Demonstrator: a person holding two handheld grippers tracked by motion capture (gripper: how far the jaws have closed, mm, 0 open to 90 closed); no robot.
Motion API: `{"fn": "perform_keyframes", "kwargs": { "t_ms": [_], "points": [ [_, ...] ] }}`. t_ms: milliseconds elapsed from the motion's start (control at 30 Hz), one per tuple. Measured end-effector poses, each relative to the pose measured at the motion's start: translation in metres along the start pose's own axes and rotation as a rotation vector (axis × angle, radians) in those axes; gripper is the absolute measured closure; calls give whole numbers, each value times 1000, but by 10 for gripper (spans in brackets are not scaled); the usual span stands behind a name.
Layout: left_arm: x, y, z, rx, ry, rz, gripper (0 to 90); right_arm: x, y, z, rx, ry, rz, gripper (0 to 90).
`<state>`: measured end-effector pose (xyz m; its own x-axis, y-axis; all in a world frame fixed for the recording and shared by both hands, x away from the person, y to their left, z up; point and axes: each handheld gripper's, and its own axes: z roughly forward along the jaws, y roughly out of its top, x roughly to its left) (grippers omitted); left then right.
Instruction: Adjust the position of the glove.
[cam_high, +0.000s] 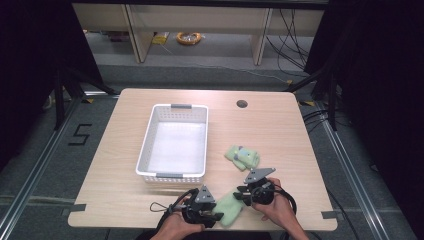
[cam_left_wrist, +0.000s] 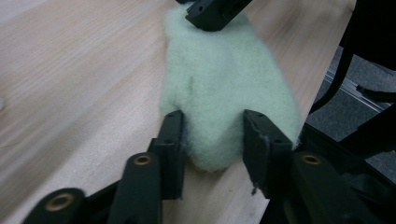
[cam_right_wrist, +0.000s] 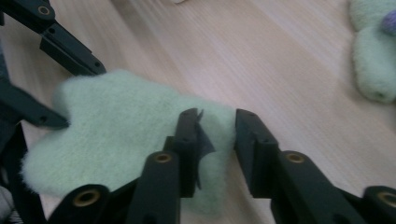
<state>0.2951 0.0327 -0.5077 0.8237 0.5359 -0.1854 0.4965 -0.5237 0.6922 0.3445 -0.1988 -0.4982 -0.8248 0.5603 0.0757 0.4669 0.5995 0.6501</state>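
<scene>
Fleecy pale-green mitten (cam_high: 229, 208) is lying at the table's (cam_high: 125, 195) near edge, with the left gripper (cam_left_wrist: 212, 135) and right gripper (cam_right_wrist: 217, 140) each partly closing around opposite ends, probably to lift it flat toward the white basket (cam_high: 150, 125).

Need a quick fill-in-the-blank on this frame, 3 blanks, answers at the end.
1. Both grippers, left and right, have their jaws around the same pale green ____.
2. The white basket holds ____.
3. The second mitten lies to the ____ of the basket on the table.

Answers: mitten; nothing; right
</scene>
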Motion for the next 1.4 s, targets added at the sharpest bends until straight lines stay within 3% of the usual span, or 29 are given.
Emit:
{"fn": "perform_keyframes", "kwargs": {
  "t_ms": [67,133,167,200,233,300,400,467,500,533,567,600,633,667,700,800,833,933,1000,1167,1200,1233,1400],
  "points": [
    [1,-2,1,-9,-1,-23,673,-1,-3,0,-15,26,32,782],
    [3,-1,-1,-7,-3,-7,695,-1,-4,-1,-7,40,48,805],
    [2,-1,-1,-17,2,-30,725,-1,-5,-2,-14,41,56,844],
    [3,0,-2,-15,5,-14,746,-1,-6,-1,-45,43,74,854],
    [2,1,-4,-20,-5,-13,762,-1,-6,-5,-27,51,69,860],
    [4,4,-7,-30,-2,5,776,2,-8,-7,-60,38,104,863],
    [8,11,-11,-38,8,25,787,5,-10,-22,-97,43,164,865],
    [11,18,-13,-42,11,46,788,4,-11,-26,-125,35,161,865],
    [11,20,-13,-46,17,34,788,6,-13,-34,-150,29,206,865],
    [14,24,-13,-42,15,63,789,8,-14,-37,-151,41,241,865],
    [15,30,-11,-34,23,68,789,7,-16,-37,-171,30,235,865],
    [15,33,-10,-35,34,69,789,6,-18,-38,-155,31,231,865],
    [16,35,-8,-34,51,72,791,9,-20,-40,-150,34,265,865],
    [16,35,-8,-34,51,72,793,9,-20,-40,-150,34,265,865],
    [16,38,-7,-29,43,81,793,8,-24,-40,-166,27,234,865],
    [18,42,-1,-29,49,79,794,8,-27,-42,-174,15,257,865],
    [20,42,3,-13,44,93,792,7,-28,-42,-158,-4,253,865],
    [19,40,9,-3,52,84,791,8,-30,-39,-131,-4,283,865],
    [19,38,12,15,74,113,787,5,-33,-30,-77,-39,236,859],
    [19,36,14,24,84,115,774,5,-34,-28,-67,-44,235,834],
    [19,36,14,20,83,108,767,5,-34,-28,-64,-41,235,819],
    [20,36,13,23,87,127,756,5,-35,-27,-68,-35,234,803],
    [18,35,6,15,100,100,640,4,-35,-28,-66,-57,256,720]
  ]
}}
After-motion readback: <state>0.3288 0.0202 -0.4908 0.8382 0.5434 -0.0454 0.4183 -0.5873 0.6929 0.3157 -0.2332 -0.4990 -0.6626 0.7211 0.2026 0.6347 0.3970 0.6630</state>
